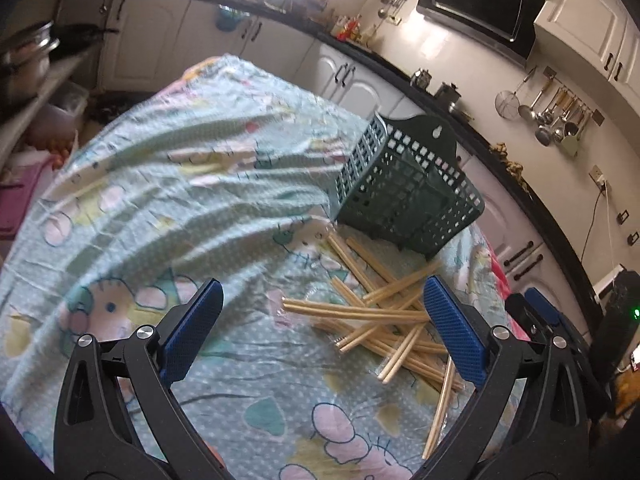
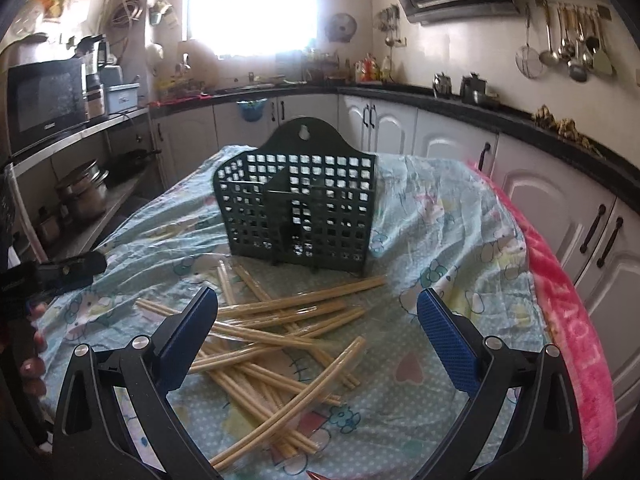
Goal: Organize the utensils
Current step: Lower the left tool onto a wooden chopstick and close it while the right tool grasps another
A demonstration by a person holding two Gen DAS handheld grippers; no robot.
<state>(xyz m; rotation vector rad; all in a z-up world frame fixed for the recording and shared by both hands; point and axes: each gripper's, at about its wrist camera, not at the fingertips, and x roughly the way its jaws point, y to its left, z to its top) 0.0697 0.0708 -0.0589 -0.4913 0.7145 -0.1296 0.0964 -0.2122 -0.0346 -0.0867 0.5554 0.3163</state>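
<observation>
A dark green perforated utensil holder (image 2: 298,208) stands upright on the patterned cloth, with compartments inside; it also shows in the left wrist view (image 1: 408,188). Several pairs of bamboo chopsticks in clear sleeves (image 2: 280,336) lie scattered in front of it, and show in the left wrist view (image 1: 384,320). My right gripper (image 2: 318,312) is open and empty, hovering just above the pile. My left gripper (image 1: 320,312) is open and empty, to the left of the pile. The right gripper's tip shows at the right of the left wrist view (image 1: 536,312); the left gripper shows at the left edge of the right wrist view (image 2: 60,274).
A light blue cartoon-print cloth (image 2: 440,208) covers the table, with a pink towel (image 2: 568,320) along its right edge. White kitchen cabinets (image 2: 440,140) and a black counter surround it. A shelf with pots (image 2: 84,192) and a microwave (image 2: 44,100) stands at the left.
</observation>
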